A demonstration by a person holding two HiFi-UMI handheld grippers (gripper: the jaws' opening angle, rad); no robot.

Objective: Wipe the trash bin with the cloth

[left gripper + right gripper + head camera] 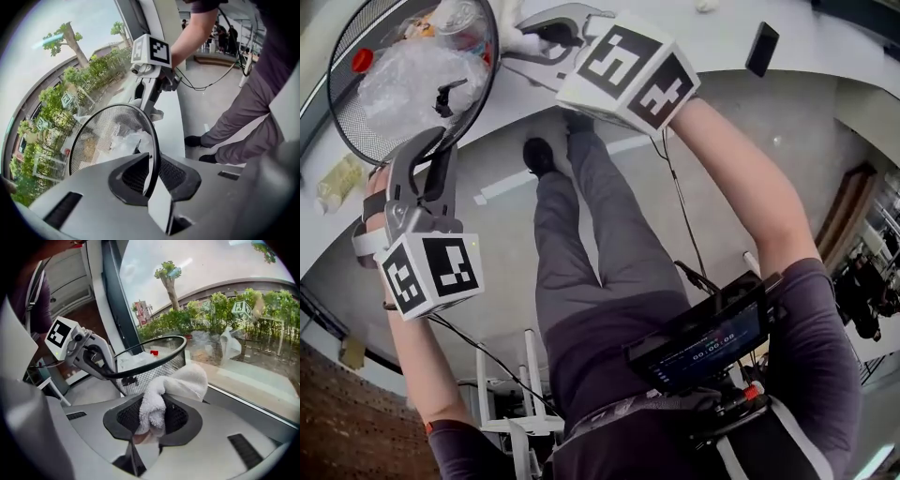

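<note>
Left gripper clamps the trash bin rim at 5 o'clock (head view). Right gripper pinches the cloth at 2 o'clock.

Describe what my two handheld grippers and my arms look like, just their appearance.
The left gripper and right gripper are light grey with black textured pads. Each bears a white cube printed with black square markers. A thin black cable trails from the right one. Your short sleeves are dark purple.
</note>
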